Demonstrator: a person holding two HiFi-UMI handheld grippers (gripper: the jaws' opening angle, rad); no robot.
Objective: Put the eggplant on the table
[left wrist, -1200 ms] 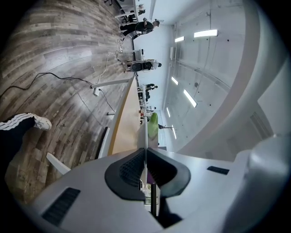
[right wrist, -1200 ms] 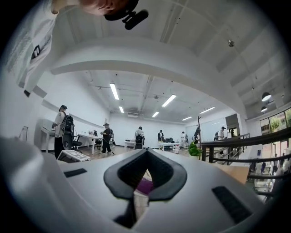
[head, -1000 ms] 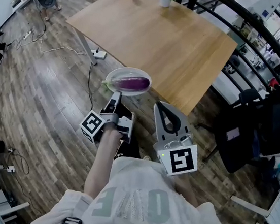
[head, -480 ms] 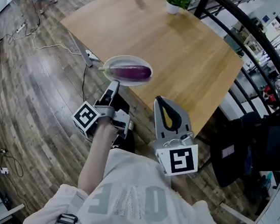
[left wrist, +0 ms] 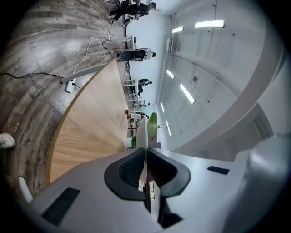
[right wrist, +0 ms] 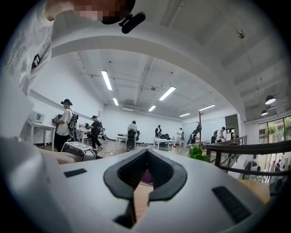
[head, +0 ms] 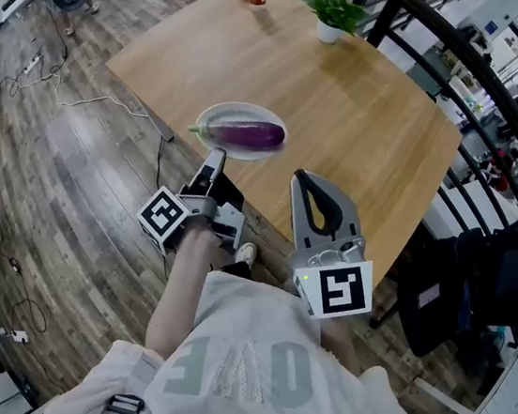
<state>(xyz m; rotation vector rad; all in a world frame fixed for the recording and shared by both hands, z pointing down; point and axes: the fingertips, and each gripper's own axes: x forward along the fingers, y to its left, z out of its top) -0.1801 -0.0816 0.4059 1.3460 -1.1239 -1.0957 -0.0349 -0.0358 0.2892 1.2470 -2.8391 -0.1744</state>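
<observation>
Head view: the eggplant [head: 245, 133] lies on a white plate [head: 244, 107] over the worktop's [head: 349, 100] near edge. My left tongs [head: 215, 158] clamp the plate's rim; my right tongs [head: 311, 182] are closed, empty. I judge the eggplant glossy, fairly light and liable to roll; best gripped mid-body, gently.

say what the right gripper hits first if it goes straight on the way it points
Likely the eggplant on the plate: its purple shows just ahead of the right gripper, though depth is unclear.

Steep overhead and level views of table [head: 365, 121]
</observation>
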